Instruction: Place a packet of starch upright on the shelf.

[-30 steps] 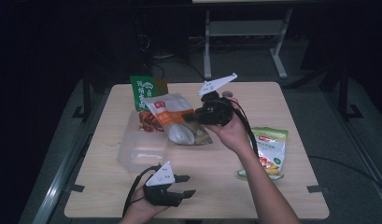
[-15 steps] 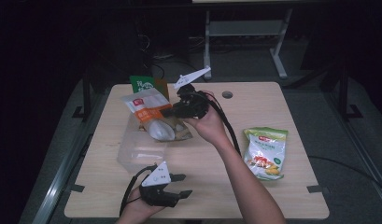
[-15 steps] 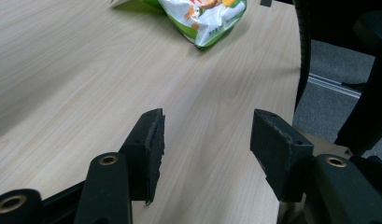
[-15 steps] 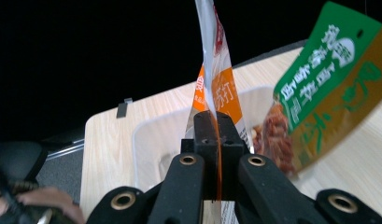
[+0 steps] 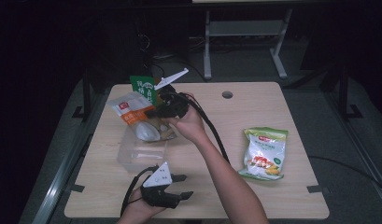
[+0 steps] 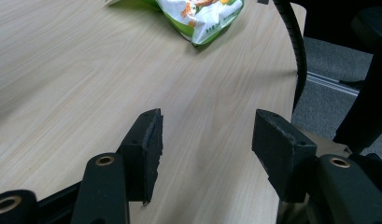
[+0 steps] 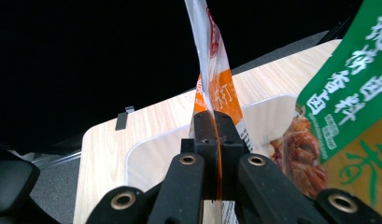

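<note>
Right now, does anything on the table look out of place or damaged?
Nothing looks spilled or damaged. The right gripper pinches the orange and white packet by its edge over the clear container. The green corn snack bag lies apart, toward the table's right side.

Wooden table (image 5: 272,116) overlooked from above, near side. Close gripper views: left faces green-yellow snack bag (image 6: 198,14), also seen from overhead (image 5: 264,153).

Dim lab-like recording space: pale wooden table (image 5: 282,112), metal frame stand (image 5: 244,28), floor cables (image 5: 352,165).
</note>
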`<action>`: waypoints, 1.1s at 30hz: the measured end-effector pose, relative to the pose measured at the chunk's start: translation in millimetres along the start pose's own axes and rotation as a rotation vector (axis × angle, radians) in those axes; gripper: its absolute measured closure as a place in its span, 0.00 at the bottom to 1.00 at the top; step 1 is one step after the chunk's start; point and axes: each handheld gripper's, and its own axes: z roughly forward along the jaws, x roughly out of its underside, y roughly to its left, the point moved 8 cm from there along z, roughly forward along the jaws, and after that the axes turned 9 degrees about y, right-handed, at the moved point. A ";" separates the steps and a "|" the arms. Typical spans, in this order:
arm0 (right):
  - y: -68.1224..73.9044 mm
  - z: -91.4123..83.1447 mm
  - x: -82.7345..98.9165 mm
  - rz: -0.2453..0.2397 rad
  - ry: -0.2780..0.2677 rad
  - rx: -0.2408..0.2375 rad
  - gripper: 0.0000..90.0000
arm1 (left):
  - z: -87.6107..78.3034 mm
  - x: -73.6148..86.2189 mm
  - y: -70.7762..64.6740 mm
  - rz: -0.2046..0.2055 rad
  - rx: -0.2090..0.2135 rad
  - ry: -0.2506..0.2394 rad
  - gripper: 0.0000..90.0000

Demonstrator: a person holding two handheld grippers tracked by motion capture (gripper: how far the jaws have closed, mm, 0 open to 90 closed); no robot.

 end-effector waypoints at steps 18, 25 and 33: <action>-11.5 56.6 6.4 0.072 -0.023 -0.052 1.00 | -1.4 0.1 -0.2 0.012 -0.004 0.000 0.48; -18.3 68.4 22.8 0.096 -0.028 -0.024 0.99 | 0.1 0.4 -0.7 -0.002 -0.005 -0.002 0.48; -16.1 60.8 36.3 0.019 0.114 0.046 0.85 | 2.8 0.8 -2.4 0.007 -0.003 0.011 0.47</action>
